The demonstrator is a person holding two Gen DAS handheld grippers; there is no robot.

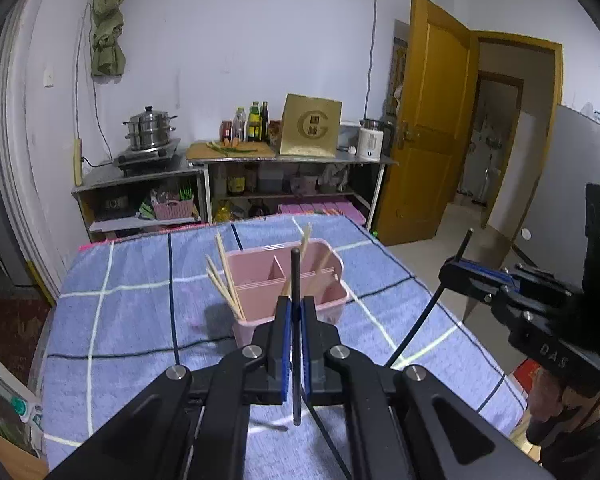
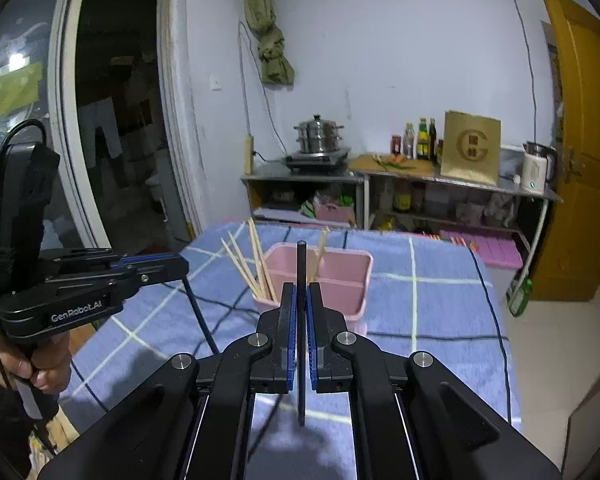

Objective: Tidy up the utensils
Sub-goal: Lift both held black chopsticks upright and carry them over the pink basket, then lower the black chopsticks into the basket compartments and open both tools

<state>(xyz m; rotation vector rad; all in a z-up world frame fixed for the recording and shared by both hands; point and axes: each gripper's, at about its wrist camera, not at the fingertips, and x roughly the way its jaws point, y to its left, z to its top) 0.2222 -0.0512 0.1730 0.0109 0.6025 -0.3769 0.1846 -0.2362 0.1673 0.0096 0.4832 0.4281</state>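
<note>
My left gripper (image 1: pixel 296 300) is shut on a thin black chopstick (image 1: pixel 295 268) that stands upright between its blue pads, just in front of a pink divided organizer (image 1: pixel 332 304). Several wooden chopsticks (image 1: pixel 225 276) lean out of the organizer's left compartment, and more stick up at its back. At the right of the left wrist view, my right gripper (image 1: pixel 446 270) holds a second black chopstick (image 1: pixel 420 320). In the right wrist view, that right gripper (image 2: pixel 301 286) is shut on this chopstick (image 2: pixel 301 260) before the organizer (image 2: pixel 360 258). My left gripper (image 2: pixel 182 266) is at the left.
The organizer stands on a table under a blue checked cloth (image 1: pixel 132 320). Behind it a metal shelf unit carries a steel pot (image 1: pixel 150 128), bottles (image 1: pixel 254 120), a brown box (image 1: pixel 310 126) and a white kettle (image 1: pixel 370 140). A yellow door (image 1: pixel 432 120) stands open at the right.
</note>
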